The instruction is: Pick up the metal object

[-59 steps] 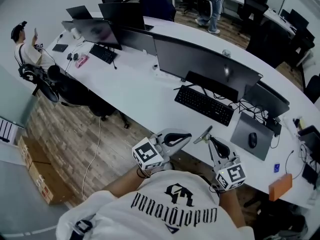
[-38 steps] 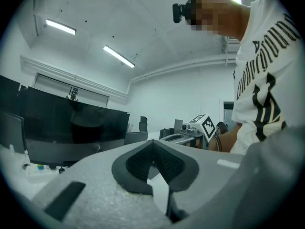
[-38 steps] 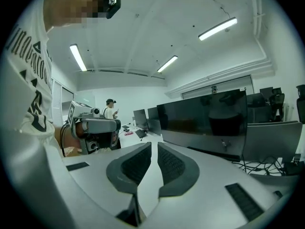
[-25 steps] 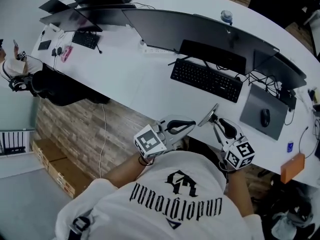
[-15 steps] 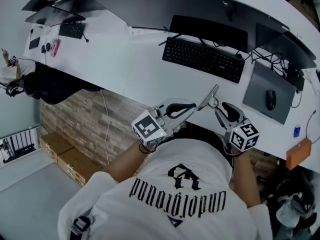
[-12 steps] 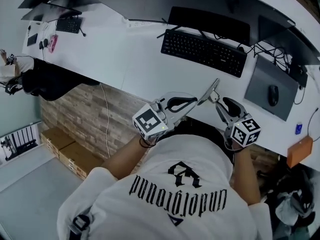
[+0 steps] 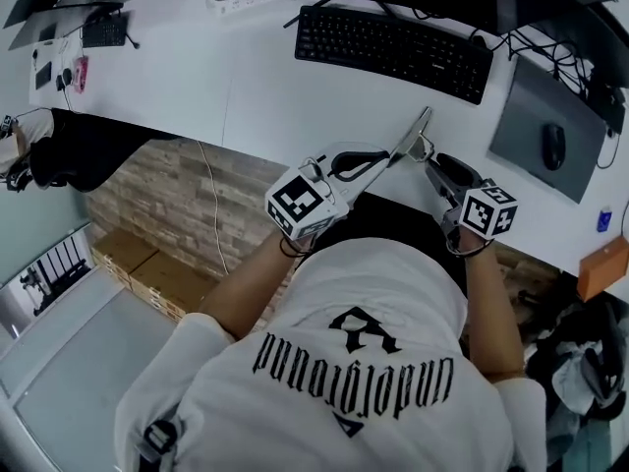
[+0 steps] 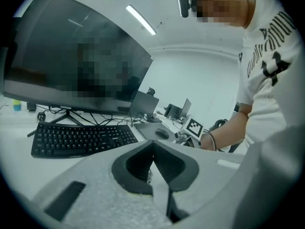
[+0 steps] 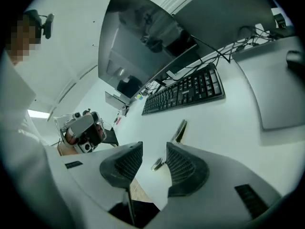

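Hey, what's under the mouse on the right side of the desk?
A flat grey mat lies under the mouse, on the white desk. Whatever is beneath the mat is covered.

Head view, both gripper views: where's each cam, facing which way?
Head view: on the person's head, facing steeply down at the desk edge; shows shirt, left gripper, right gripper.
Left gripper view: on that gripper, along its shut jaws toward keyboard and monitor; shirt at right.
Right gripper view: on that gripper, along its jaws, just opened, with the metal object showing between them; left gripper at left.
Shared: all three see the keyboard.
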